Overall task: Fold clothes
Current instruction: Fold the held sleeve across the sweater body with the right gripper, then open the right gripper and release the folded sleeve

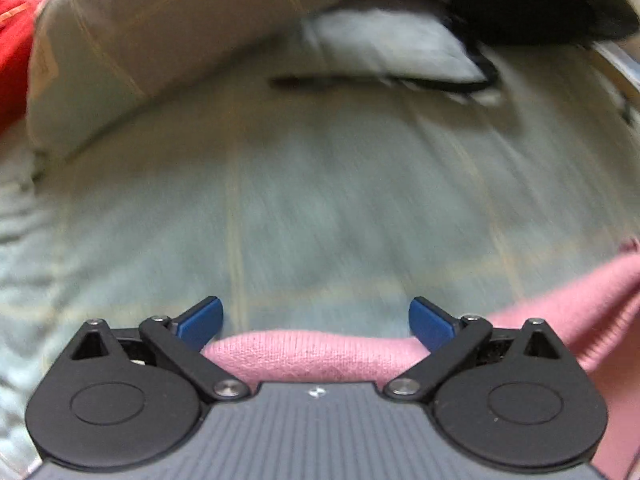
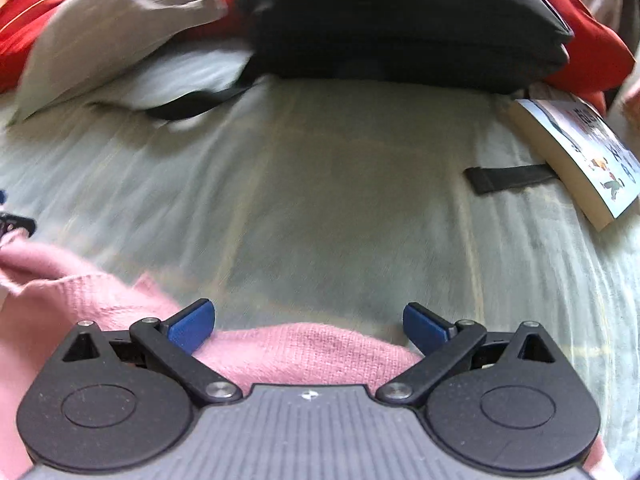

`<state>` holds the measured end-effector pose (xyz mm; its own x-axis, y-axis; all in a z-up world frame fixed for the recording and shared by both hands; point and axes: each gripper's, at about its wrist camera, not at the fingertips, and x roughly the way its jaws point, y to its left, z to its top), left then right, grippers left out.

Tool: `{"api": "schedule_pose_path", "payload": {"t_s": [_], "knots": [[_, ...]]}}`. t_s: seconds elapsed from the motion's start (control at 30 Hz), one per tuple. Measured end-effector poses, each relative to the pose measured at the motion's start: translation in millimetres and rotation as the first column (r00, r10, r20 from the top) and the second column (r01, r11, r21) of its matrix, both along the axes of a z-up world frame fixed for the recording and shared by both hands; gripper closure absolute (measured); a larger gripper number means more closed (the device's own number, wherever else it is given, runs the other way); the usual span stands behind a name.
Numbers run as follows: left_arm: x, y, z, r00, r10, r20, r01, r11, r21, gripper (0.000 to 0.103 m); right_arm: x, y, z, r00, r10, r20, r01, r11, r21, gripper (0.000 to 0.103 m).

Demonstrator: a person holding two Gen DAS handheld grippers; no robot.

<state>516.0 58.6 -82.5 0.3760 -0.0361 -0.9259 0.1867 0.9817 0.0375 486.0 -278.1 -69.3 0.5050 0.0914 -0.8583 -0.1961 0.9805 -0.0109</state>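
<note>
Along the near edge of the bed (image 2: 340, 184) we hover both grippers over the pink sweater (image 1: 316, 354). Our left gripper (image 1: 316, 320) and right gripper (image 2: 306, 322) both stand spread wide, pinching nothing, with knit bunched between the blue fingers (image 2: 192, 326). We risk closing on several layers, or on the bedspread beneath, dragging the fold crooked toward the book (image 2: 580, 160).

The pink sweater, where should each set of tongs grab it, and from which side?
Probably grip the pink knit sweater along its rounded folded edge, where it bulges between both open tongs, left and right. Come in low from the near side, sliding one finger under the fold against the pale bedsheet.
</note>
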Motion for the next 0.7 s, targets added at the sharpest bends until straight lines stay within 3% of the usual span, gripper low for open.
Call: {"api": "schedule_pose_path", "payload": {"t_s": [0.27,0.47,0.7], "knots": [[-78,12,15,0.997,-0.055,0.062,0.057,0.998,-0.018,0.003,-71,14,1,0.993,0.102,0.064,-0.101,0.995,-0.022,0.000],[-105,10,15,0.992,-0.072,0.103,0.074,0.997,-0.011,0.002,-95,19,0,0.983,0.151,0.105,-0.147,0.988,-0.049,0.000],[-131,2,18,0.979,-0.129,0.155,0.133,0.991,-0.014,0.003,-120,19,15,0.962,0.243,0.126,-0.246,0.969,0.005,0.000]]}}
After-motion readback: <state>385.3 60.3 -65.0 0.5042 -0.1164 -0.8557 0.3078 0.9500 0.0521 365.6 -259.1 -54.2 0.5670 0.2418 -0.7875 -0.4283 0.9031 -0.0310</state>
